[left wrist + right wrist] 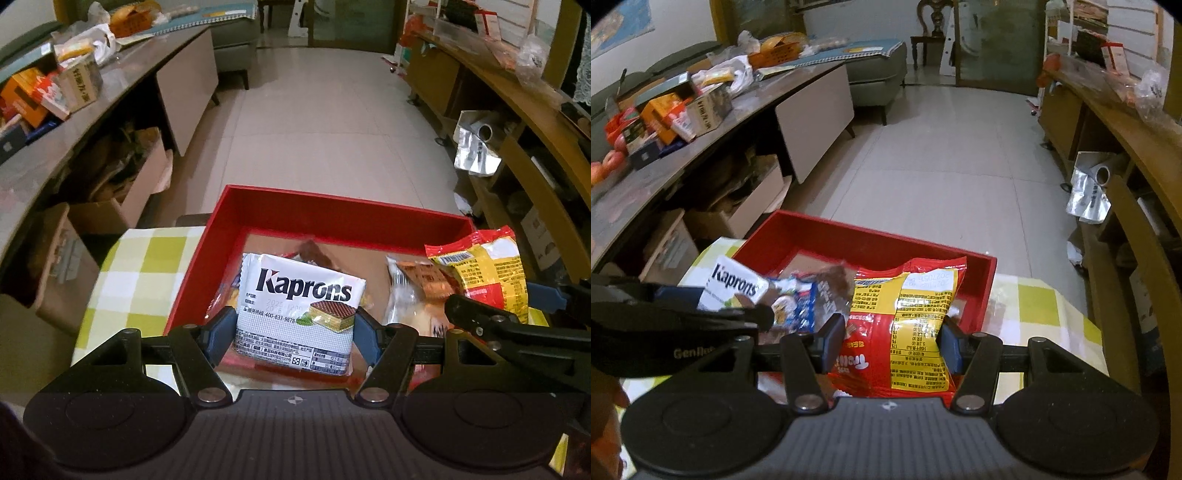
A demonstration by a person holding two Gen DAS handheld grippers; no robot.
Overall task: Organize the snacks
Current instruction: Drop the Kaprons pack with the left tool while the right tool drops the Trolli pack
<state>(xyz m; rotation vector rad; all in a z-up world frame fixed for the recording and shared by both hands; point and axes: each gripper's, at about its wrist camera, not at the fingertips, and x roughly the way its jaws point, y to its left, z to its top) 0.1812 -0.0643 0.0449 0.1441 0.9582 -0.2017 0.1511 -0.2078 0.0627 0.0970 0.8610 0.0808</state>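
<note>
While both grippers hold snack packs, a red tray (343, 218) sits below them on a checked cloth (147, 273).

Clamped at both side edges by the left gripper (293, 328), the white wafer pack (299, 306) hangs over the tray's 7 o'clock part. At 3 o'clock of it, the right gripper (890, 343) pinches a red-and-yellow snack bag (905, 317), above the tray's near right side. More wrapped snacks (801, 302) lie inside the tray between them.

Your left gripper (293, 332) and right gripper (891, 343) look alike: black ribbed bodies, silver pivot screws, blue pads, round discs at five and seven o'clock.
</note>
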